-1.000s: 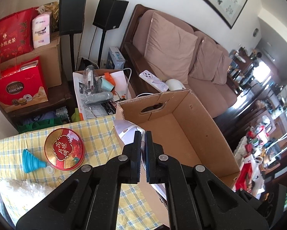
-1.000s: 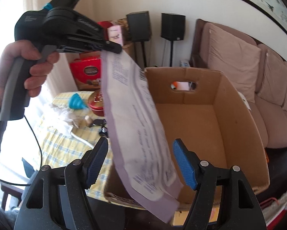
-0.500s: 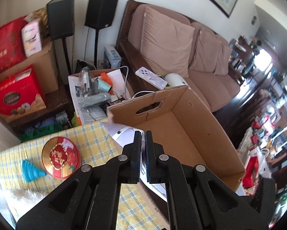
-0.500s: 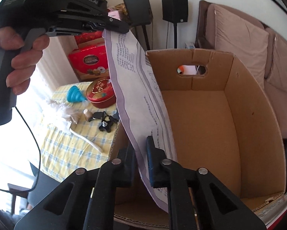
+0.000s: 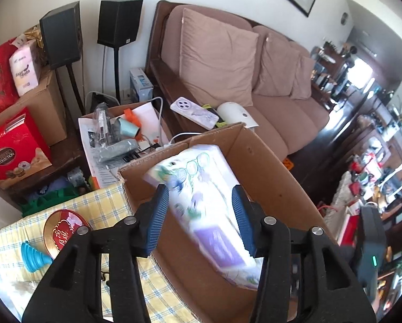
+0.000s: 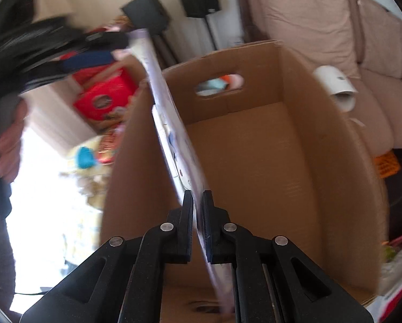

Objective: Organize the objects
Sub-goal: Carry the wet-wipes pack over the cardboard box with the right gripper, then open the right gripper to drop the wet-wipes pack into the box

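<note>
**Packet passes to the right gripper over the box**

While the right gripper [image 6: 198,212] pinches the flat packet [image 5: 201,196] by its near edge, the left gripper [image 5: 198,215] has just been opening, pads clear either side, above the cardboard box [image 6: 335,161].

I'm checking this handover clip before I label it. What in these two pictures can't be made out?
- Print on the flat packet: motion-blurred in both views.
- Packet's lower end: right wrist view, hidden behind the right gripper, whose jaws are shut on it.
- Left gripper in the right wrist view: smeared to a dark streak; the left wrist view shows its jaws have just been opening, clear of the packet.
- Box floor near the camera: covered by both grippers.
</note>
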Demonstrator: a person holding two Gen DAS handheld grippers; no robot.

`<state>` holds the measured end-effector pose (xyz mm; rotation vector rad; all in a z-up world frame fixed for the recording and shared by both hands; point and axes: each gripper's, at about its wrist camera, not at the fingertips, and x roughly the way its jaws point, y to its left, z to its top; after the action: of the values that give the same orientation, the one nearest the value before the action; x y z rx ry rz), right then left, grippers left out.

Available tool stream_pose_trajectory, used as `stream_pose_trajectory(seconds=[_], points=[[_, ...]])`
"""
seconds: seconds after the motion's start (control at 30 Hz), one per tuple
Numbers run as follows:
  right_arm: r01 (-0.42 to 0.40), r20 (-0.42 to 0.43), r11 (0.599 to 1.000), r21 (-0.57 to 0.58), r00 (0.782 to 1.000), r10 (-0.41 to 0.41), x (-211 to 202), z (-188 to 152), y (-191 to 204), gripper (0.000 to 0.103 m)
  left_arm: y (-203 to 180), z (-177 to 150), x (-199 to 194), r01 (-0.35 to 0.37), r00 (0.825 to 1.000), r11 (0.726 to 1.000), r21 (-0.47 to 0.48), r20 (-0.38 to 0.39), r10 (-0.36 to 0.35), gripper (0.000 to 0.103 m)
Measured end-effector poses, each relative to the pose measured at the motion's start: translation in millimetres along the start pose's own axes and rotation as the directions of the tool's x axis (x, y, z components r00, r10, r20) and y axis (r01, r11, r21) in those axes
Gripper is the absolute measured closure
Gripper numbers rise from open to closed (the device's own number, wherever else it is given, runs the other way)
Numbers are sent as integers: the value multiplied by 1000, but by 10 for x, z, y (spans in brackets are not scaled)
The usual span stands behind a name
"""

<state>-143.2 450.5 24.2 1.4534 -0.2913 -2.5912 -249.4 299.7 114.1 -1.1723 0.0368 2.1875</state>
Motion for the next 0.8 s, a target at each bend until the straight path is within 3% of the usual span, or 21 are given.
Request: stream_pose_trajectory(seconds=[0.13,0.27,0.33,0.4,0.57,0.6,0.63,0.7,0.8], points=[[112,-14,993,-25,994,-112,64,101,-166,98,39,-153,-106,36,999,999,18,21,-37,47],[158,-37,987,-15,987,-158,129,142,-345,98,5,-359,-218,6,999,996,89,33,-9,46],[190,-41,982,-19,981,-191,144,144,-414,99,9,-452,-276,-4,999,993,116,35,0,41],[281,-26,959,-34,959,-281,127,143,-452,97,25,-537,-349,-9,999,992,127,42,4,36],[272,-2,961,-48,962,-273,120,87,-384,94,111,-720,-550,-13,998,992,124,59,6,20],[274,5,960,-57,962,-275,109,76,-343,85,132,-753,-590,-20,998,992,121,67,12,14],[270,16,961,-60,963,-269,99,64,-297,69,158,-779,-625,-27,997,993,118,75,18,9],[244,42,968,-61,969,-242,51,48,-194,51,201,-839,-688,-35,996,993,110,81,26,5],[211,74,974,-76,976,-206,-15,14,-20,40,291,-938,-769,-58,996,994,96,80,51,3]])
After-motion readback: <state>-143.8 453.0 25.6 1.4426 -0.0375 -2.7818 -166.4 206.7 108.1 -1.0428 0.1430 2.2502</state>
